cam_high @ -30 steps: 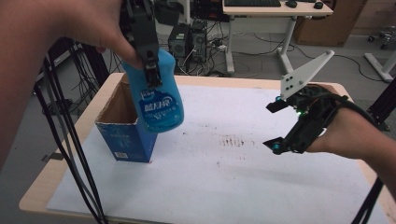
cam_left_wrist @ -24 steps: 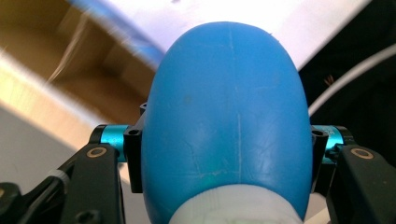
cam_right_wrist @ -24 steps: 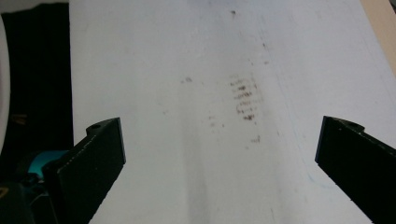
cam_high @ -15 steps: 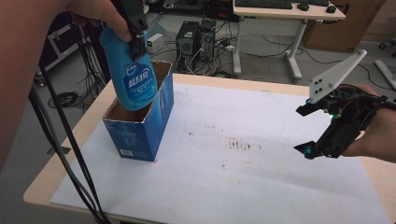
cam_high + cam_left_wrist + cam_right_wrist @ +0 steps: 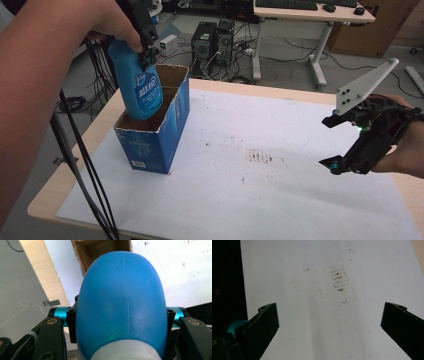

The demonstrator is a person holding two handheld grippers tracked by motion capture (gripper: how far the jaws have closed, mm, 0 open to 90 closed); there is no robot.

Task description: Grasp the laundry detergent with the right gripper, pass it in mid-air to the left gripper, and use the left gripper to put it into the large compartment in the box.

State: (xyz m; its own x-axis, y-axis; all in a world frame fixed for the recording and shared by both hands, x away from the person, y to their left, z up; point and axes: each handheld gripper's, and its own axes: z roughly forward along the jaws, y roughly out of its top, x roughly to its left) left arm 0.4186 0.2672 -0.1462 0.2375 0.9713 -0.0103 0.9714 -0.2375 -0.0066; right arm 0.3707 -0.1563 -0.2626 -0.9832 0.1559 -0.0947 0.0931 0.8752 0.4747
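At the upper left of the high view, the left claw grips a blue plastic bottle near its neck, its base dipping into the open blue cardboard box on the white-covered desk. The left gripper view adds the bottle's white cap. The right claw, at the right edge, gapes empty above brown stains.

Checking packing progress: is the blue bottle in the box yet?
Partly in: the blue bottle bottom dips inside the open box; the left tool grips its top.
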